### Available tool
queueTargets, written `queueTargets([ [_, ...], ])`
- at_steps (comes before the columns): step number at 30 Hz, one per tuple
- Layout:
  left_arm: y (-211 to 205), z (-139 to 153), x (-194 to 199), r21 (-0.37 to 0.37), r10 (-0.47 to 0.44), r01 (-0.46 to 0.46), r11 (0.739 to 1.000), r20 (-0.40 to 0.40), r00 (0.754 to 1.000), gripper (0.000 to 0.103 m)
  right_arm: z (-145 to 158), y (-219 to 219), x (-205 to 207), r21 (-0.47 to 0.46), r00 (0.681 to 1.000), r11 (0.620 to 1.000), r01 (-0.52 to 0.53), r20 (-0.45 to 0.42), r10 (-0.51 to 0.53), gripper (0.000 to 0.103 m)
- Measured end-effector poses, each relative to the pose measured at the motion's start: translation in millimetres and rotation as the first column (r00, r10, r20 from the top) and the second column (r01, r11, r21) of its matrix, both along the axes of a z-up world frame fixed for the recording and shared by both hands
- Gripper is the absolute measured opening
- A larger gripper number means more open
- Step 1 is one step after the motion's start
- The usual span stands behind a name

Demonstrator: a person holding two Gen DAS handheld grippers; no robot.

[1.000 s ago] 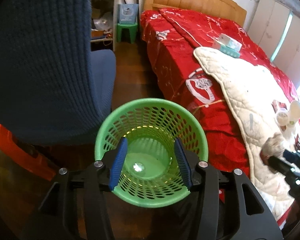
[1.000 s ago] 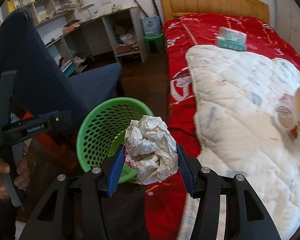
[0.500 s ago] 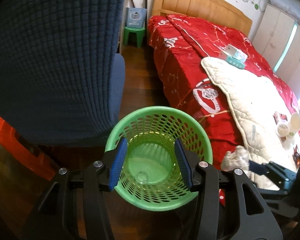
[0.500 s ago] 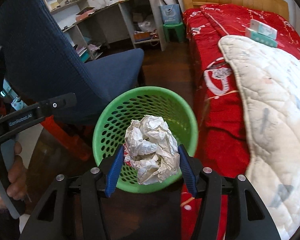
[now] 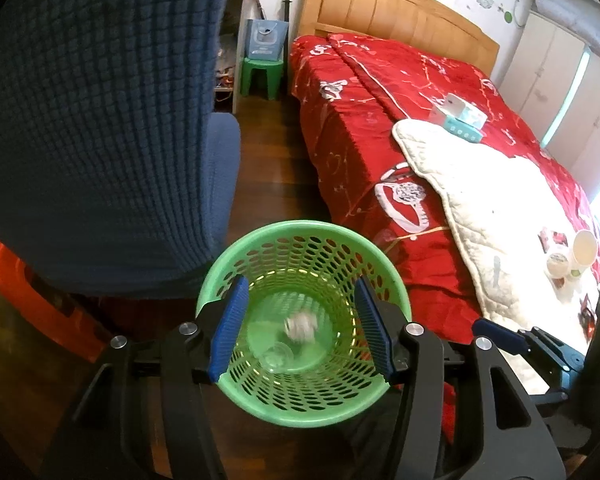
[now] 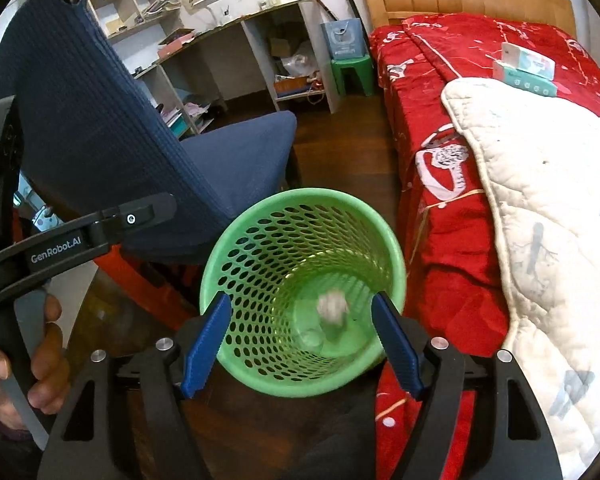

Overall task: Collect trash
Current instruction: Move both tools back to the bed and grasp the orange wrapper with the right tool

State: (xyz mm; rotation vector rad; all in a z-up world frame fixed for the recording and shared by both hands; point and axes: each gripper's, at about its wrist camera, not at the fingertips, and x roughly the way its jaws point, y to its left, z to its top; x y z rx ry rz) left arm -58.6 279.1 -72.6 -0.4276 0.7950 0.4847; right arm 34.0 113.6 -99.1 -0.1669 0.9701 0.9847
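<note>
Right gripper [image 6: 302, 340]: a second ago it was clamped on the crumpled paper ball [image 6: 333, 307] beside the bed; now its jaws have just been opening, they stand wide, and nothing is between them. The ball is down inside the green basket [image 6: 260, 376], blurred, near the bottom. Whether it has landed or is in mid-fall, hard to say from the smear. The left wrist view shows the same ball [image 5: 300, 325] low in the basket [image 5: 300, 412], next to a clear roundish thing on the floor of it, too blurred to name.

Left gripper [image 5: 299, 326]: jaws have opened a bit further, and its blue pads frame the basket from above. The pads look clear of the rim, so nothing is gripped; a second ago they sat slightly closer together in the same framing. The right view has swung from bed side to straight over the basket.

Around: the basket stands on dark wood floor between the blue office chair [image 6: 112, 128] and the bed with the red cover [image 6: 444, 208]. A white quilt [image 6: 548, 216] lies on the bed, a tissue box [image 6: 528, 68] further up it. Paper cups [image 5: 572, 252] lie on the quilt at the right edge. A green stool [image 5: 260, 76] with a blue bag stands by the headboard. A hand [image 6: 28, 364] holds the left tool's handle at the left edge of the right view.
</note>
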Motion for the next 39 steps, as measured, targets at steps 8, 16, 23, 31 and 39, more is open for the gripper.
queueTargets([
  [8,-17.4,6.6,15.2,0.006,-0.039,0.039,0.999,0.007,0.999,0.057,6.7,-44.9,7.5,-0.018,0.996,0.996,0.088,0.027,-0.087,0.073],
  [16,-50.9,9.4,42.3,0.001,-0.12,0.12,0.993,0.012,0.993,0.058,15.6,-113.0,26.1,-0.032,0.971,0.972,0.233,0.064,-0.231,0.074],
  [23,-89.5,10.8,70.8,-0.001,-0.215,0.215,0.977,0.012,0.976,0.058,26.1,-201.2,51.2,-0.044,0.911,0.913,0.405,0.109,-0.399,0.075],
  [31,-134.4,15.8,100.0,0.002,-0.316,0.316,0.949,0.024,0.948,0.063,29.3,-306.1,85.4,-0.065,0.787,0.788,0.612,0.146,-0.599,0.077],
  [39,-175.0,22.8,135.4,-0.005,-0.412,0.413,0.911,0.043,0.91,0.071,22.9,-377.7,117.7,-0.095,0.68,0.674,0.733,0.154,-0.717,0.082],
])
